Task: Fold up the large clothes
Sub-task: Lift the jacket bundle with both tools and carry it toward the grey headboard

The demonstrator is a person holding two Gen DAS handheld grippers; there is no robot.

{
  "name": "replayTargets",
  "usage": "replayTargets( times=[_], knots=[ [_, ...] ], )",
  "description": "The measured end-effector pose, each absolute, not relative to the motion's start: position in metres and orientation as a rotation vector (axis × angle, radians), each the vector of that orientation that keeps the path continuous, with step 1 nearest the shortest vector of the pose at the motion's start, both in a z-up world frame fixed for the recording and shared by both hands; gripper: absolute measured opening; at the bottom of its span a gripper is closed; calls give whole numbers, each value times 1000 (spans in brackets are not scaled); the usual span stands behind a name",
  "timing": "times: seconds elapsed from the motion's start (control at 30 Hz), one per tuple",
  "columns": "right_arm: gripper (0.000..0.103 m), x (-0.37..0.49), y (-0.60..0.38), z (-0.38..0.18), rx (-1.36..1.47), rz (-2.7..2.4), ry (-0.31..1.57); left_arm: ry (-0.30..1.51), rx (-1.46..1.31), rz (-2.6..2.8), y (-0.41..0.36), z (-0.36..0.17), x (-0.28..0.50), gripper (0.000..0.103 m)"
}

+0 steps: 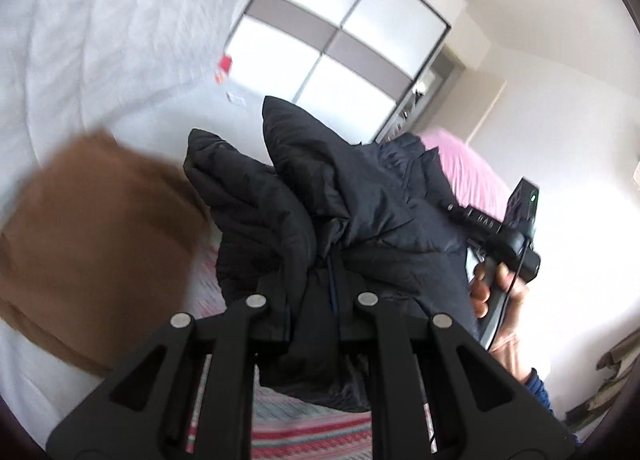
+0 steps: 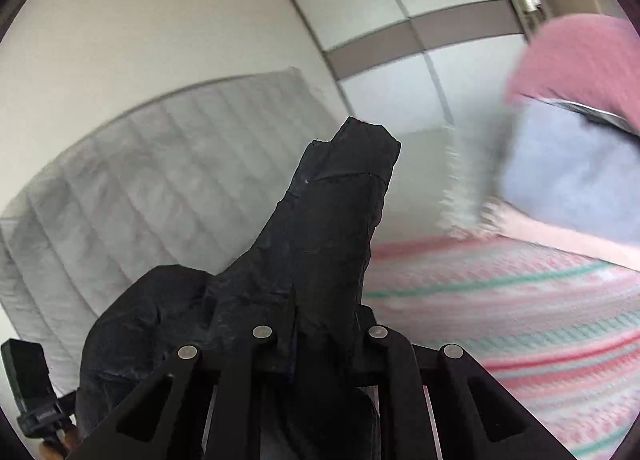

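A black padded jacket (image 1: pixel 304 196) hangs bunched up in the air above the bed. My left gripper (image 1: pixel 316 280) is shut on a thick fold of it, which hides the fingertips. In the right wrist view a tall peak of the same jacket (image 2: pixel 336 220) rises from my right gripper (image 2: pixel 320 324), which is shut on it. A hand (image 1: pixel 492 292) holds the right gripper's handle at the right of the left wrist view. The left gripper's body (image 2: pixel 28 392) shows at the lower left of the right wrist view.
A striped pink and green blanket (image 2: pixel 520 320) covers the bed below. A brown garment (image 1: pixel 88 244) lies at left, pink and blue-grey clothes (image 2: pixel 576 148) at right. A white mattress (image 2: pixel 140 188) leans on the wall; a sliding-door wardrobe (image 1: pixel 340 44) stands behind.
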State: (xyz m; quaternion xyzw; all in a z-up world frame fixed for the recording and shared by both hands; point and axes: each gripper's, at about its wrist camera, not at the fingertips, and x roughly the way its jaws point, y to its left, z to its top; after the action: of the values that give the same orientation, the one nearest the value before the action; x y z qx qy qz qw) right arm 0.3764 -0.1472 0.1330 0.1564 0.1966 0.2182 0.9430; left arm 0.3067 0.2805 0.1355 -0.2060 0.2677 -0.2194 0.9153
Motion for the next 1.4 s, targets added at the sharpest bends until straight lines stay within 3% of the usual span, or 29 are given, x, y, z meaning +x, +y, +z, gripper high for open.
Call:
replayTargets(
  times=[0.23, 0.43, 0.57, 0.63, 0.8, 1.07, 1.13, 1.2, 1.27, 1.4],
  knots=[
    [14, 427, -21, 140, 352, 614, 417, 472, -338, -253, 384, 190, 318, 15],
    [14, 474, 83, 66, 354, 676, 552, 585, -320, -27, 451, 131, 347, 16],
    [20, 501, 95, -4, 373, 571, 641, 773, -332, 113, 483, 49, 384, 18],
    [25, 512, 80, -23, 496, 616, 660, 776, -418, 71, 495, 22, 387, 20],
    [26, 510, 84, -11, 362, 601, 668, 741, -304, 109, 478, 23, 382, 22],
    [27, 501, 68, -17, 370, 505, 670, 765, -239, 134, 470, 34, 407, 24],
    [31, 506, 67, -17, 408, 508, 701, 764, -239, 150, 469, 35, 404, 25],
    [40, 506, 65, -13, 406, 516, 713, 757, -240, 166, 471, 35, 401, 34],
    [58, 503, 59, -10, 405, 514, 704, 749, -246, 181, 476, 39, 390, 38],
    [62, 489, 39, -8, 433, 507, 683, 728, -262, 228, 484, 59, 371, 38]
  ],
)
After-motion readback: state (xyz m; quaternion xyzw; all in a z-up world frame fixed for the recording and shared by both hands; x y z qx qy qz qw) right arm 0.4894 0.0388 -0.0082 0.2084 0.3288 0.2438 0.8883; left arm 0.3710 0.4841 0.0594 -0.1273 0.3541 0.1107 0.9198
